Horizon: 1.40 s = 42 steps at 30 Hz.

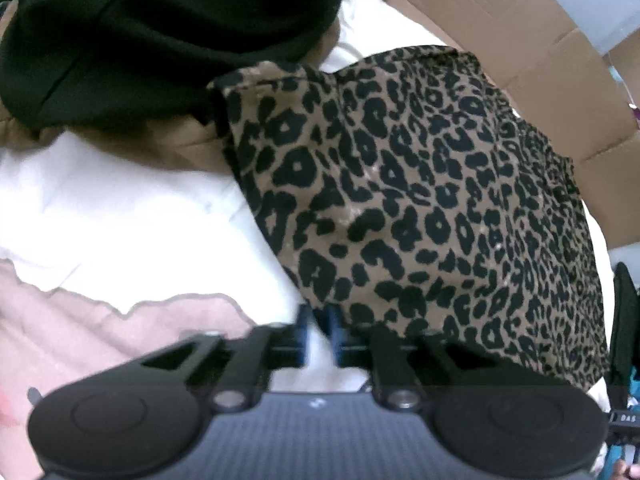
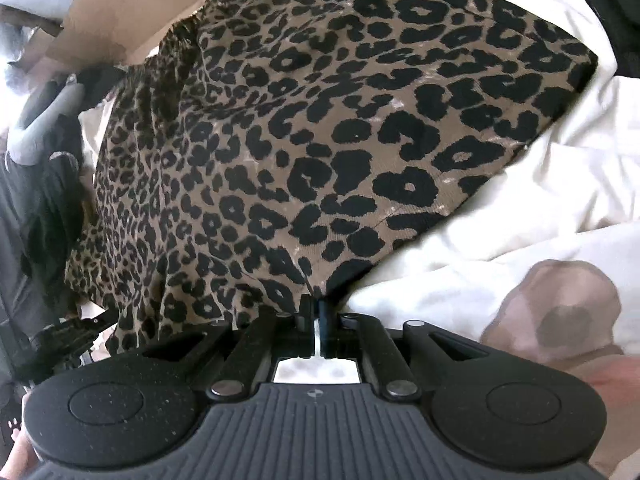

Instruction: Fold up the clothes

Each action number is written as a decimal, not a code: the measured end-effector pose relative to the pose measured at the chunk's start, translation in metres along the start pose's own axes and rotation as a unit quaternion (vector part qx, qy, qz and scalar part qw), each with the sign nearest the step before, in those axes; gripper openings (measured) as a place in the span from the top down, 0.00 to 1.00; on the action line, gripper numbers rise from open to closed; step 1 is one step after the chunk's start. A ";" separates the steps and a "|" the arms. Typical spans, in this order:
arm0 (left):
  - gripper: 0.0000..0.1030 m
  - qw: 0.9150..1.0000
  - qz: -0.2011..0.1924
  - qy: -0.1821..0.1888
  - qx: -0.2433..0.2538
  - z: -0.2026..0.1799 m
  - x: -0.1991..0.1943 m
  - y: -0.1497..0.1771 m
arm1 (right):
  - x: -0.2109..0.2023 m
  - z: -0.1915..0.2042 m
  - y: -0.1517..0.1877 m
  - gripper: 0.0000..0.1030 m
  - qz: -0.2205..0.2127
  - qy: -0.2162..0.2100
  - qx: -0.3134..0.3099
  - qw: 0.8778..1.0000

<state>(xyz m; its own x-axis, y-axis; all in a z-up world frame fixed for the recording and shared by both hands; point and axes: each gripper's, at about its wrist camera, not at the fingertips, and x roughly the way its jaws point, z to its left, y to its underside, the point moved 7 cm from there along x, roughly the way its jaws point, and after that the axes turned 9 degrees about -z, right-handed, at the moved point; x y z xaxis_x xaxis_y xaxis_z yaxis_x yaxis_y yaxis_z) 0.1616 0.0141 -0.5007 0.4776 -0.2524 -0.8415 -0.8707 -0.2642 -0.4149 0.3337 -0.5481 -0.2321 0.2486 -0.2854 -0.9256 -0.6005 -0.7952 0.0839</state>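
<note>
Leopard-print fabric: we see a brown garment [image 1: 420, 208] with black spots, spread over white bedding [image 1: 120, 208]; in the right wrist view it fills the upper middle of the picture [image 2: 320, 140].
Garment's near edge: in both views the lower hem comes right down to our gripper tips.
Left gripper [image 1: 320, 332]: our two blue-tipped fingers [image 1: 303, 328] stand slightly apart at the garment's lower left corner; the picture is blurred here, and we cannot tell whether any cloth lies between them.
Right gripper [image 2: 315, 312]: our fingers are pressed together on a small pinch of the leopard hem, which bunches into a point right at the tips.
Bedding: white and puffy, with a pink printed patch [image 1: 80, 340] in the lower left of the left wrist view and a brownish printed blotch [image 2: 560, 312] in the lower right of the right wrist view.
Black garment [image 1: 160, 40]: a dark heap lies at the upper left of the left wrist view, over a tan cloth [image 1: 188, 148], touching the leopard garment's far corner.
Cardboard box [image 1: 540, 60]: brown flaps stand beyond the garment, at the upper right of the left wrist view.
</note>
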 end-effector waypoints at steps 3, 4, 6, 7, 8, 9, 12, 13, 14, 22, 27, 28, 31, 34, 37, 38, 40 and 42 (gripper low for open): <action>0.64 1.000 0.002 0.004 0.006 0.000 0.002 -0.002 | -0.006 -0.010 -0.004 0.89 -0.009 -0.001 0.017 1.000; 0.64 1.000 0.001 0.004 0.010 0.000 0.004 -0.002 | -0.008 -0.014 -0.005 0.77 -0.014 0.002 0.022 1.000; 0.64 1.000 -0.004 0.008 0.004 0.002 0.009 -0.002 | -0.012 -0.022 -0.007 0.69 -0.026 0.008 0.036 0.999; 0.64 1.000 -0.012 0.015 -0.006 0.004 0.009 -0.003 | -0.012 -0.026 -0.008 0.69 -0.029 0.008 0.044 0.999; 0.65 0.999 -0.016 0.021 -0.018 0.007 0.010 -0.006 | -0.012 -0.030 -0.009 0.68 -0.033 0.006 0.053 0.998; 0.66 0.999 -0.020 0.026 -0.030 0.010 0.011 -0.008 | -0.012 -0.033 -0.010 0.68 -0.035 0.001 0.062 0.997; 0.70 0.998 -0.032 0.025 -0.043 0.015 0.012 -0.017 | -0.011 -0.041 -0.012 0.68 -0.042 -0.006 0.084 0.996; 0.70 0.998 -0.038 0.023 -0.039 0.016 0.013 -0.021 | -0.011 -0.043 -0.012 0.67 -0.044 -0.009 0.091 0.995; 0.70 0.998 -0.044 0.019 -0.036 0.017 0.013 -0.024 | -0.010 -0.044 -0.012 0.66 -0.046 -0.013 0.100 0.994; 0.69 0.994 -0.090 0.019 -0.057 0.032 0.014 -0.042 | -0.007 -0.052 -0.015 0.64 -0.076 -0.042 0.168 0.982; 0.62 0.993 -0.094 0.039 -0.060 0.034 0.016 -0.043 | -0.019 -0.061 -0.016 0.57 -0.096 -0.070 0.201 0.972; 0.62 0.993 -0.094 0.041 -0.058 0.034 0.017 -0.044 | -0.022 -0.064 -0.016 0.52 -0.099 -0.078 0.212 0.969; 0.62 0.993 -0.097 0.045 -0.058 0.032 0.017 -0.044 | -0.030 -0.066 -0.019 0.38 -0.118 -0.099 0.218 0.964; 0.62 0.992 -0.100 0.049 -0.059 0.031 0.017 -0.045 | -0.027 -0.064 -0.018 0.33 -0.118 -0.103 0.209 0.965; 0.62 0.992 -0.102 0.052 -0.059 0.030 0.018 -0.046 | -0.011 -0.057 -0.015 0.33 -0.104 -0.105 0.210 0.967; 0.62 0.991 -0.103 0.054 -0.059 0.030 0.018 -0.046 | -0.006 -0.054 -0.015 0.33 -0.103 -0.106 0.210 0.967; 0.62 0.991 -0.105 0.056 -0.060 0.029 0.018 -0.047 | -0.001 -0.050 -0.017 0.30 -0.107 -0.106 0.214 0.965; 0.62 0.991 -0.107 0.059 -0.060 0.028 0.018 -0.047 | 0.001 -0.048 -0.017 0.30 -0.112 -0.103 0.212 0.965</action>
<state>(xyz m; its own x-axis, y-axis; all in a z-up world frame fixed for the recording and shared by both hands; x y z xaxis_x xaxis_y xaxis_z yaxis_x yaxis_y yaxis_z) 0.2081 0.0482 -0.5064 0.6655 -0.2835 -0.6904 -0.7317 -0.4304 -0.5286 0.3809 -0.5605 -0.2168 0.2779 0.0143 -0.9605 -0.8173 -0.5219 -0.2442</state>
